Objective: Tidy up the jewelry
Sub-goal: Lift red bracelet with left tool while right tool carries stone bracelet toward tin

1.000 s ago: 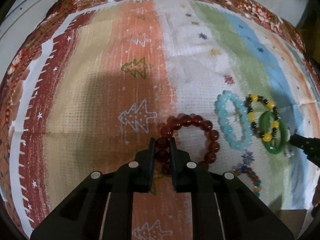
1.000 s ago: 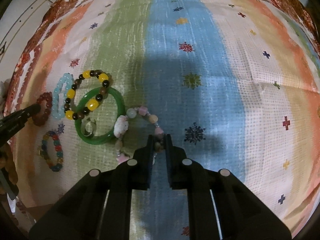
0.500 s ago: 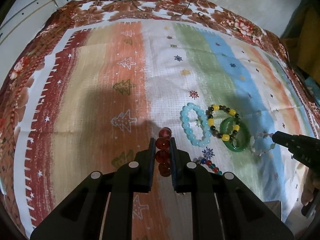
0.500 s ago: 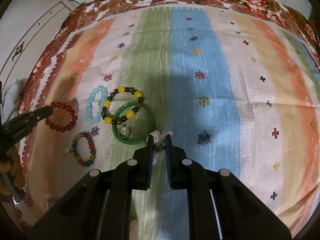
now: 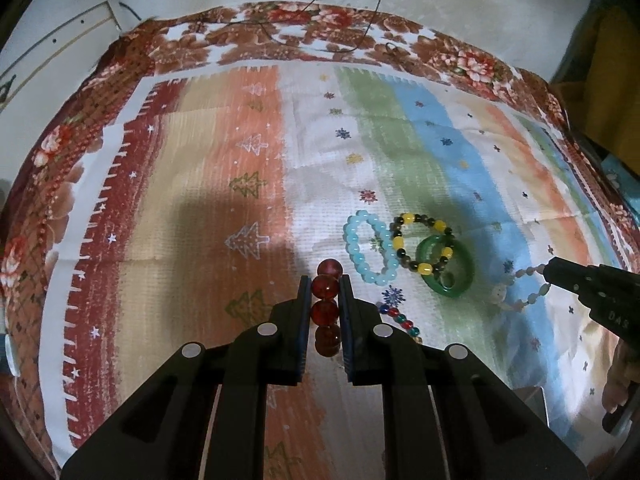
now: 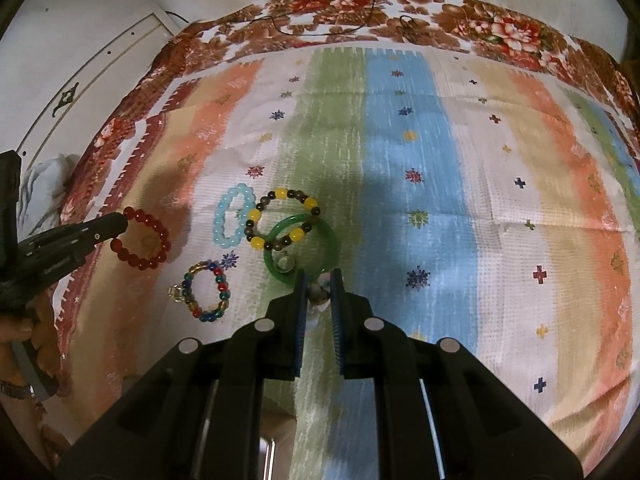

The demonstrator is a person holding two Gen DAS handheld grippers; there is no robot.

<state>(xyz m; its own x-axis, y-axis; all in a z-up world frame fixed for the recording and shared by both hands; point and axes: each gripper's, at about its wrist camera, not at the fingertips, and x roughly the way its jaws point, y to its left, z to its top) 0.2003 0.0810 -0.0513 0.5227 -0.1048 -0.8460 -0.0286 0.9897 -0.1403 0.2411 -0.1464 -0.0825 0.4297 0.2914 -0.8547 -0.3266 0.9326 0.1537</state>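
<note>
My left gripper [image 5: 325,280] is shut on a dark red bead bracelet [image 5: 327,304] and holds it above the striped cloth; the bracelet hangs from it in the right wrist view [image 6: 142,240]. My right gripper [image 6: 319,276] is shut on a pale pink-and-white bead bracelet [image 6: 319,290], which dangles from it in the left wrist view [image 5: 520,284]. On the cloth lie a light blue bead bracelet [image 6: 233,216], a yellow-and-dark bead bracelet [image 6: 282,220], a green bangle [image 6: 301,250] with a small ring [image 6: 285,263] inside, and a multicoloured bead bracelet [image 6: 206,296].
The striped cloth [image 6: 420,184] with a floral border covers the surface. A thin black cord [image 6: 320,20] lies along the far border by the white wall. A person's hand [image 6: 24,320] holds the left gripper at the left edge.
Both grippers have lifted and pulled back from the cloth, each carrying its bracelet off the surface. The other pieces on the cloth have not moved.
</note>
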